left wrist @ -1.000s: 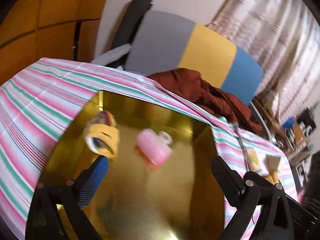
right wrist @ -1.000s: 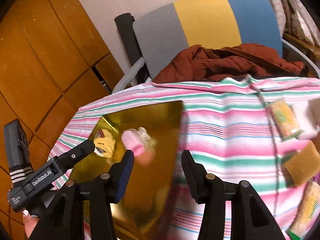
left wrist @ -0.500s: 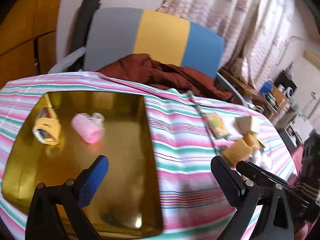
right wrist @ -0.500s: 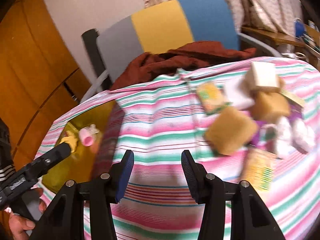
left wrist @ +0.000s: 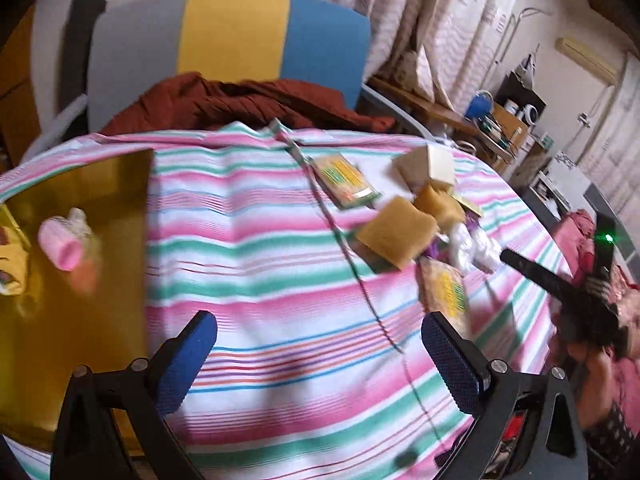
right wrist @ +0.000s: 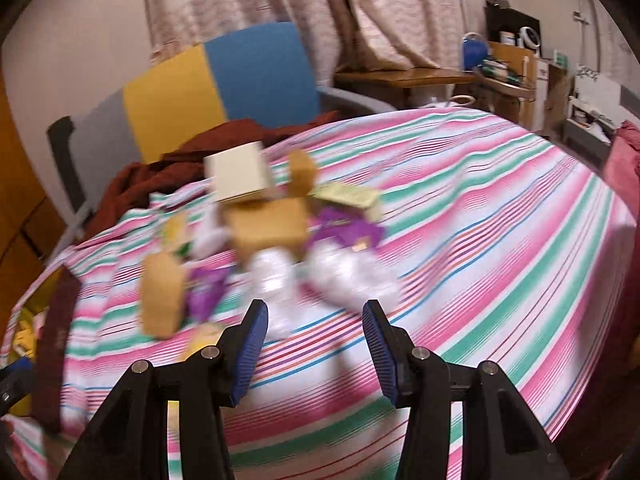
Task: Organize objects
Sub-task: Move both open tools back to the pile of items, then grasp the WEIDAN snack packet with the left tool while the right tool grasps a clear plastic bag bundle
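A gold tray (left wrist: 80, 320) at the left holds a pink roller (left wrist: 64, 246) and a yellow item (left wrist: 14, 268). A loose pile lies on the striped cloth (left wrist: 260, 264): tan sponge blocks (left wrist: 396, 234), a white box (left wrist: 434, 162), yellow-green packets (left wrist: 344, 178) and white wrapped bundles (right wrist: 348, 276), with a purple packet (right wrist: 344, 230) among them. My left gripper (left wrist: 320, 340) is open over bare cloth, between tray and pile. My right gripper (right wrist: 315, 316) is open and empty, just short of the white bundles. It also shows as a dark bar (left wrist: 556, 284), hand-held, at the right.
A grey, yellow and blue chair back (left wrist: 232, 36) with a brown garment (left wrist: 248, 104) stands behind the table. Shelves and clutter (right wrist: 512, 64) fill the back right. The cloth (right wrist: 500, 220) right of the pile is bare. Both views are motion-blurred.
Both grippers have swung right, away from the gold tray and towards the pile. The tray has slid to the left edge of both views; neither gripper has taken hold of anything.
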A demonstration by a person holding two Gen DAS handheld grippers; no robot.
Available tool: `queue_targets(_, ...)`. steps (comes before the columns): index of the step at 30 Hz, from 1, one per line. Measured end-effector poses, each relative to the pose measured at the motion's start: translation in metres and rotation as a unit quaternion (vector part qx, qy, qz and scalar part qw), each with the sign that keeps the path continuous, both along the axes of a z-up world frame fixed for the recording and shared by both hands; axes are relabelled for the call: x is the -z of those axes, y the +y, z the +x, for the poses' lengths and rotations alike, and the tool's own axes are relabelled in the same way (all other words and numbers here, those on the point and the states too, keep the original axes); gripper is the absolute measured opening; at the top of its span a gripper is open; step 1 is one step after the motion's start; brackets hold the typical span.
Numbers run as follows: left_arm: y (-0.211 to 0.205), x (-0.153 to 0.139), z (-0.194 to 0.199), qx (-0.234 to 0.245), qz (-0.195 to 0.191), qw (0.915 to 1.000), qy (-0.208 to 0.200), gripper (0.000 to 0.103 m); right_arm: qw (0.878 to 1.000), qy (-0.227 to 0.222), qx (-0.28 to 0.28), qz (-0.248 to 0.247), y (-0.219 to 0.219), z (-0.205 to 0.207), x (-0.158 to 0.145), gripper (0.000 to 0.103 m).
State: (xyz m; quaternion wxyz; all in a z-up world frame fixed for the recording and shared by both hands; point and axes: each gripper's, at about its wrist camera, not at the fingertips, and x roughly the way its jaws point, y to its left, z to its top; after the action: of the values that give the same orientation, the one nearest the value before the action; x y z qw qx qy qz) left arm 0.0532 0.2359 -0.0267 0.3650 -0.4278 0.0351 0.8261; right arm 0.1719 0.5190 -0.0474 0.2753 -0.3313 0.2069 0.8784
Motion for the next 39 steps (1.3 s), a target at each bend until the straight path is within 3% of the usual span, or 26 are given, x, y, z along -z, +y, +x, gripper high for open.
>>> queue_targets(10, 0.040, 0.013, 0.015, 0.054, -0.014, 0.9981, -0.026, 0.103, 0.998, -0.043, -0.044, 0.023, 0.028, -0.042, 0.028, 0.050)
queue_targets(14, 0.054, 0.016, 0.016, 0.067, -0.020, 0.9971, -0.031, 0.103, 0.998, -0.039, -0.055, 0.018, 0.025, -0.045, 0.038, 0.047)
queue_targets(17, 0.070, 0.018, 0.018, 0.081, -0.028, 0.9958, -0.030, 0.103, 0.997, -0.028, -0.058, 0.031, 0.020, -0.042, 0.038, 0.040)
queue_targets(25, 0.129, 0.026, 0.035, 0.150, -0.047, 0.9874, -0.022, 0.103, 1.000, 0.009, -0.017, 0.014, 0.022, -0.017, 0.041, 0.039)
queue_targets(33, 0.164, 0.054, 0.041, 0.192, -0.087, 0.9775, 0.011, 0.101, 1.000, 0.030, 0.002, -0.005, 0.031, -0.007, 0.043, 0.039)
queue_targets(37, 0.157, 0.062, 0.048, 0.207, -0.098, 0.9705, 0.075, 0.086, 1.000, 0.027, 0.004, 0.001, 0.029, -0.007, 0.042, 0.039)
queue_targets(39, 0.150, 0.062, 0.048, 0.210, -0.087, 0.9707, 0.077, 0.081, 1.000, 0.025, 0.004, 0.005, 0.028, -0.008, 0.042, 0.039)
